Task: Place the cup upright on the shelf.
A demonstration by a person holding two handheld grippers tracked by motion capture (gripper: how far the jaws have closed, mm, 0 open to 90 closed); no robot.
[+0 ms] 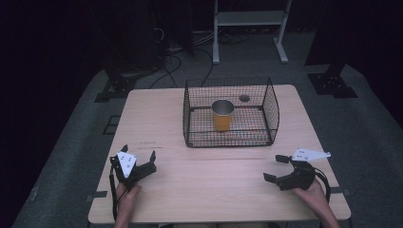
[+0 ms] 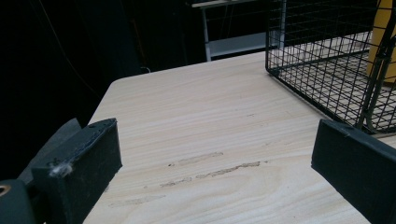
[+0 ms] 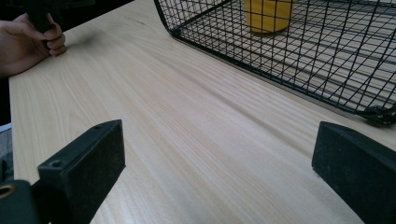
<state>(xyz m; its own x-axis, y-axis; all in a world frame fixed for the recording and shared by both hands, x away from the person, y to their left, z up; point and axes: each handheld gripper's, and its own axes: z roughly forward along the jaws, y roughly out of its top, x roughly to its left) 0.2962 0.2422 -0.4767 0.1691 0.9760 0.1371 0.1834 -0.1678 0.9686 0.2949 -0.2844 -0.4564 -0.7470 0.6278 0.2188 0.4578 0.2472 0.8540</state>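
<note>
Left gripper (image 1: 139, 158) sits low over the table (image 1: 209, 185), jaws spread wide, nothing between them; right gripper (image 1: 276, 167) same, jaws wide apart and empty; black wire basket (image 1: 231, 138) stands on the table ahead of both sets of fingers, well apart from them; yellow cup (image 1: 222, 115) stands upright inside the basket; left hand (image 3: 25, 41) grips its handle, seen across the bare wood from the right gripper view.
</note>
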